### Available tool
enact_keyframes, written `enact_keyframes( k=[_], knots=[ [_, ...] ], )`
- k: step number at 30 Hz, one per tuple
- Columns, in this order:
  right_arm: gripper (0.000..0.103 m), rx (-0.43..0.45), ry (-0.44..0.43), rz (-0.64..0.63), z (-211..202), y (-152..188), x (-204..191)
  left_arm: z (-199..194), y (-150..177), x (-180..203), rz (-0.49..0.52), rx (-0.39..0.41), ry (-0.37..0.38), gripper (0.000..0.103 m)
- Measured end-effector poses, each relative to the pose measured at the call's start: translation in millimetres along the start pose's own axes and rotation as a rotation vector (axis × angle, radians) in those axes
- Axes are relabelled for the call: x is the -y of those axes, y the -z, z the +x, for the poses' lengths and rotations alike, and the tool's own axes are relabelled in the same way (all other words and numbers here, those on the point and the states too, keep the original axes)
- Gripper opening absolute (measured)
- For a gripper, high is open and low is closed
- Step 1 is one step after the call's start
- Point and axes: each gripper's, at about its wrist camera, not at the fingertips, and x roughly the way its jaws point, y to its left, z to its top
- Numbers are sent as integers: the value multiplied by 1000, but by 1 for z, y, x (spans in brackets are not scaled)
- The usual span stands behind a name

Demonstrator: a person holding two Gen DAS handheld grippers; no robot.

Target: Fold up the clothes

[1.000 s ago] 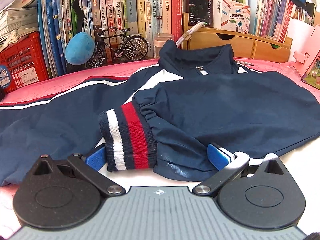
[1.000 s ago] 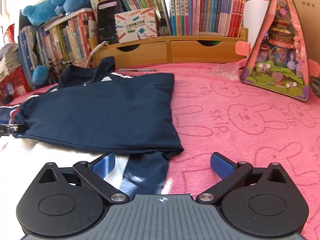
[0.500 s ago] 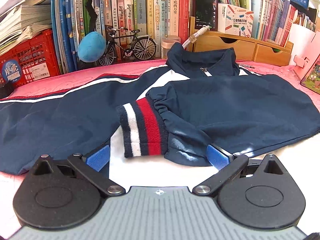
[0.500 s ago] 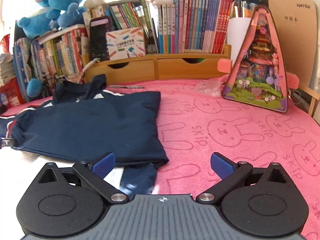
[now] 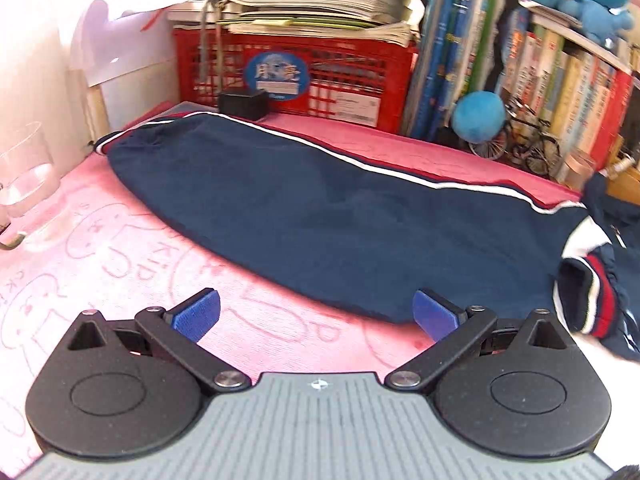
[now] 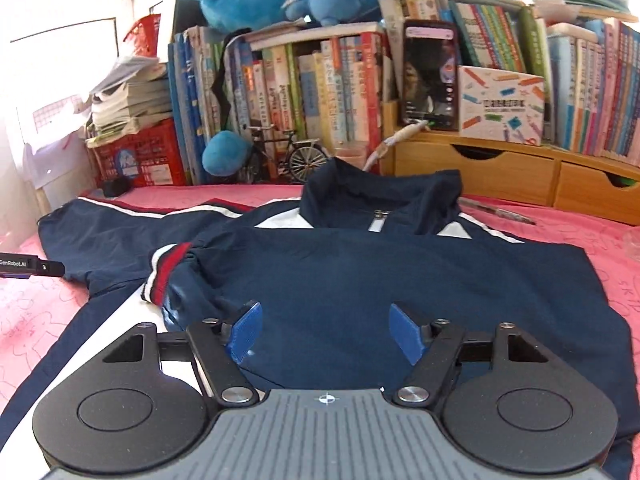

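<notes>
A navy jacket with red and white stripes lies on a pink towel. In the left wrist view its unfolded sleeve [image 5: 320, 216] stretches from the upper left to the right. My left gripper [image 5: 316, 314] stands open just in front of the sleeve's near edge, nothing between its pads. In the right wrist view the other sleeve lies folded across the jacket body [image 6: 400, 276], with its striped cuff [image 6: 168, 276] at the left and the collar [image 6: 380, 200] behind. My right gripper [image 6: 326, 332] hovers over the body. Its jaws are closing and grip no fabric.
A glass [image 5: 24, 176] stands at the towel's left edge. A red crate [image 5: 296, 76], a black adapter [image 5: 244, 102], a blue plush ball [image 5: 478, 116], a model bicycle [image 6: 288, 156], books and wooden drawers [image 6: 500, 172] line the back. A pen [image 6: 500, 214] lies right of the collar.
Both views have swung left: the left one from the folded cuff to the outstretched sleeve, the right one from the jacket's right edge to over its body. The right jaws stand narrower.
</notes>
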Motion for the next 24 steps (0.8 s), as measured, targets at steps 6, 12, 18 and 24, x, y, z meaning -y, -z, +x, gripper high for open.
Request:
enact_keyframes(
  k=[6, 12, 18, 24],
  knots=[
    [71, -47, -109, -55, 53, -8, -59, 35, -36, -42, -180, 6, -87, 103],
    [94, -102, -55, -143, 72, 12, -79, 75, -58, -67, -275, 0, -156, 103],
    [103, -125, -52, -165, 74, 13, -83, 86, -60, -66, -258, 73, -142, 67],
    [103, -124, -37, -165, 76, 13, -84, 65, -58, -54, -217, 184, -103, 13]
  ],
)
